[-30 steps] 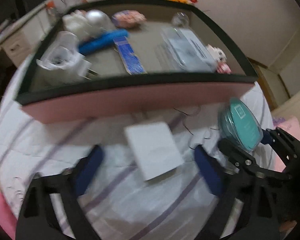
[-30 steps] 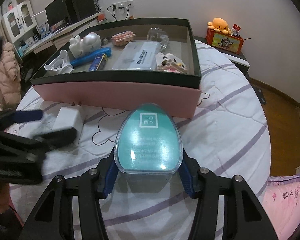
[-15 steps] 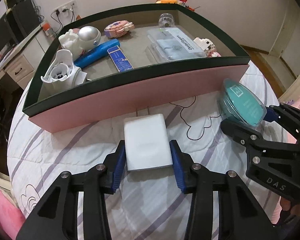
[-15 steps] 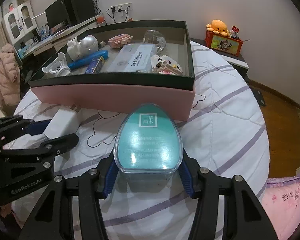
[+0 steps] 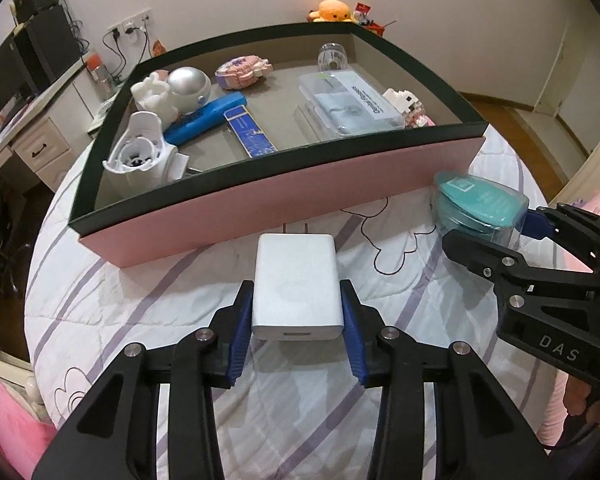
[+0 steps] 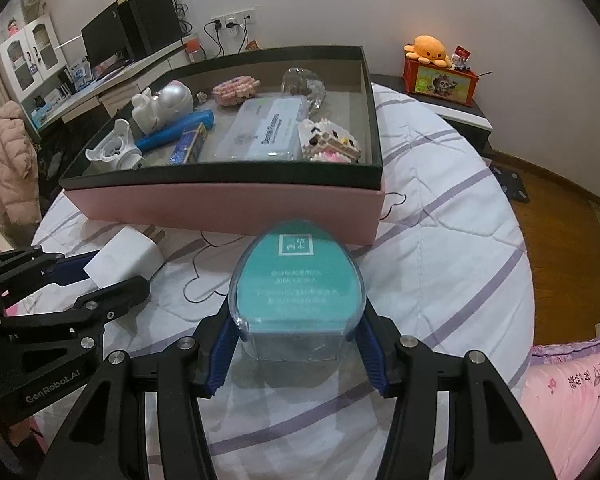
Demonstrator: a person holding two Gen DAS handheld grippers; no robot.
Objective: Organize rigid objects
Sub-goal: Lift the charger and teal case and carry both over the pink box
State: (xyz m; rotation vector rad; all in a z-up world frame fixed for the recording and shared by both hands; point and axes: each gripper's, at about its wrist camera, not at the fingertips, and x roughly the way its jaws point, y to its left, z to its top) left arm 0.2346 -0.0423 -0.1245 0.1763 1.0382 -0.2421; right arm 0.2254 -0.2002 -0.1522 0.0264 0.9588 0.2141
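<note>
Left gripper [image 5: 296, 320] clamped on a white charger [image 5: 296, 286]; its jaws have just been closing, blue pads pressing both flanks, prongs pointing toward the box; whether the charger sits on the bedspread or just above it cannot be told; right gripper [image 6: 296, 344] clamped on a teal clear-lidded case [image 6: 298, 292], rounded tip toward the box; pink box [image 6: 228, 206] with dark rim stands on the striped bedspread [image 6: 439, 264] just beyond both; inside it a blue tube [image 5: 206, 120], clear plastic case [image 5: 351, 104], white figurine [image 5: 156, 94], brick toy [image 6: 327, 144]; the two grippers sit side by side, apart.
</note>
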